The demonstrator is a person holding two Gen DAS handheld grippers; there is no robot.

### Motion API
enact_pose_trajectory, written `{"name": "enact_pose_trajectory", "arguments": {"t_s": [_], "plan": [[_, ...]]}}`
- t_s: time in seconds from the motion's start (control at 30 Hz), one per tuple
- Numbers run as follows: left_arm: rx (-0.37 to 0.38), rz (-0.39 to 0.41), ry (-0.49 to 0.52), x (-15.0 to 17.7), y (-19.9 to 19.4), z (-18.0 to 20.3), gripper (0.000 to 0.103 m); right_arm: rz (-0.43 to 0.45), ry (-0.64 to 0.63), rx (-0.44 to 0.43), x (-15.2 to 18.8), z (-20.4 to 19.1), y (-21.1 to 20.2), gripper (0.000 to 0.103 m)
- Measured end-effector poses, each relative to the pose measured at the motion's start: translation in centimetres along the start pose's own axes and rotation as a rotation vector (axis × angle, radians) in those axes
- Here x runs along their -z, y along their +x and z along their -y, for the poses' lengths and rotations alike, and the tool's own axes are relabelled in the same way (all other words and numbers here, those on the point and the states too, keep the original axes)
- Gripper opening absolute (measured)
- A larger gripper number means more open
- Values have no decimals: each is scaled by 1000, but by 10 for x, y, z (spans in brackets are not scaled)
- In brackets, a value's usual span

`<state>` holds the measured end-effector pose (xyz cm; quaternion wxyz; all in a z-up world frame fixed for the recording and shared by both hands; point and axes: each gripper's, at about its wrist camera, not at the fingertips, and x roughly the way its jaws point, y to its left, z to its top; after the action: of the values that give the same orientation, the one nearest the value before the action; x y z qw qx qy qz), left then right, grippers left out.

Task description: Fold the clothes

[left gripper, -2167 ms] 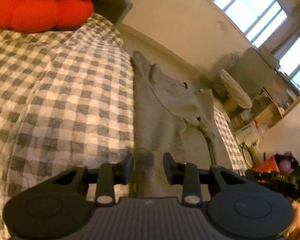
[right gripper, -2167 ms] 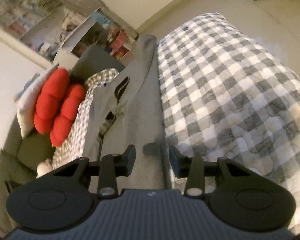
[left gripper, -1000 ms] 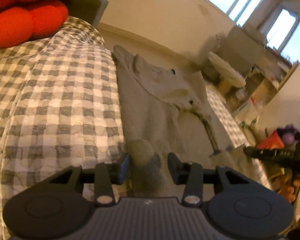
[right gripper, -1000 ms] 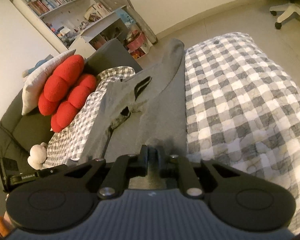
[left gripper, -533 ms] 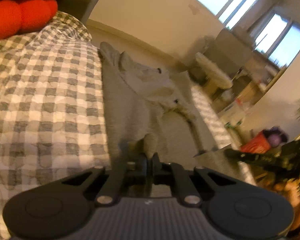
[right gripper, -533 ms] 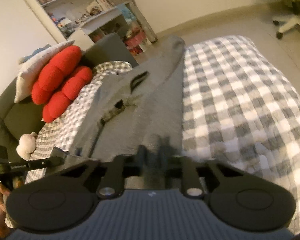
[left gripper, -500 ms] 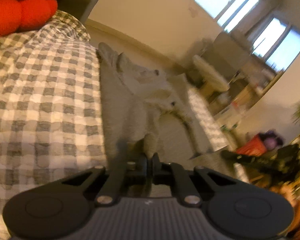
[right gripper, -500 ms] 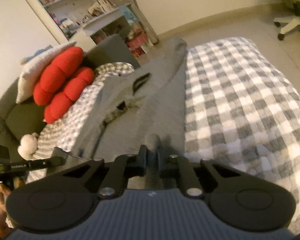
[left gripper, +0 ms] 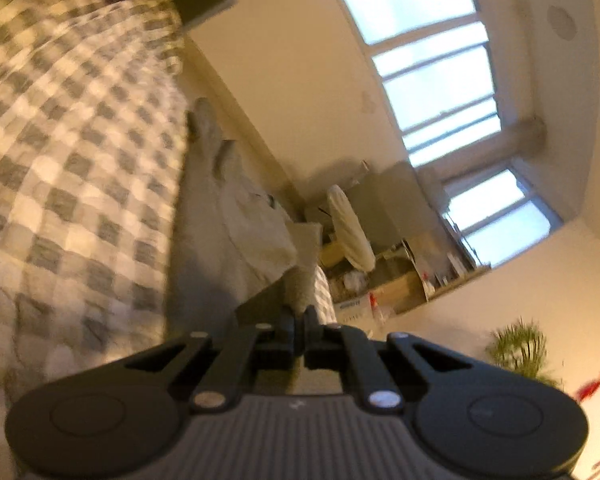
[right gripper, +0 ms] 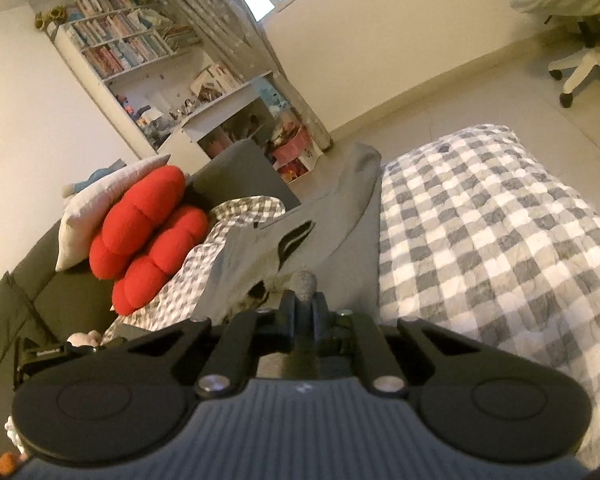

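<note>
Grey garment (right gripper: 340,240) lies lengthwise on the checked bed (right gripper: 500,260), mid-frame in both views. Left hand-held gripper (left gripper: 299,322) pinches a fabric tuft, jaws pressed together; right hand-held gripper (right gripper: 304,312) pinches another bunch of the near hem. Likely step: lift the hem and carry it toward the far end. Best to raise both evenly, keeping the hem taut. Open bed at right; red cushion (right gripper: 148,236) crowds the left edge.
</note>
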<state>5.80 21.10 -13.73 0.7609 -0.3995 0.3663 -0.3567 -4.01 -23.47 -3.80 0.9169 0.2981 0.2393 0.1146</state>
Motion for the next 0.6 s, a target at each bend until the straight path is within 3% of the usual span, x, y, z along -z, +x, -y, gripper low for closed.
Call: {"name": "enact_pose_trajectory", "arguments": {"t_s": [0.17, 0.33, 0.47, 0.6], "plan": [[-42, 22, -37, -7, 15, -15, 3, 6, -3, 18, -7, 8, 18, 10], [-83, 53, -11, -10, 23, -13, 3, 21, -22, 34, -12, 11, 35, 10], [-252, 33, 114, -6, 42, -5, 4, -9, -58, 99, -10, 11, 53, 10], [-335, 52, 265, 2, 50, 21, 7, -28, -136, 157, -1, 3, 62, 11]]}}
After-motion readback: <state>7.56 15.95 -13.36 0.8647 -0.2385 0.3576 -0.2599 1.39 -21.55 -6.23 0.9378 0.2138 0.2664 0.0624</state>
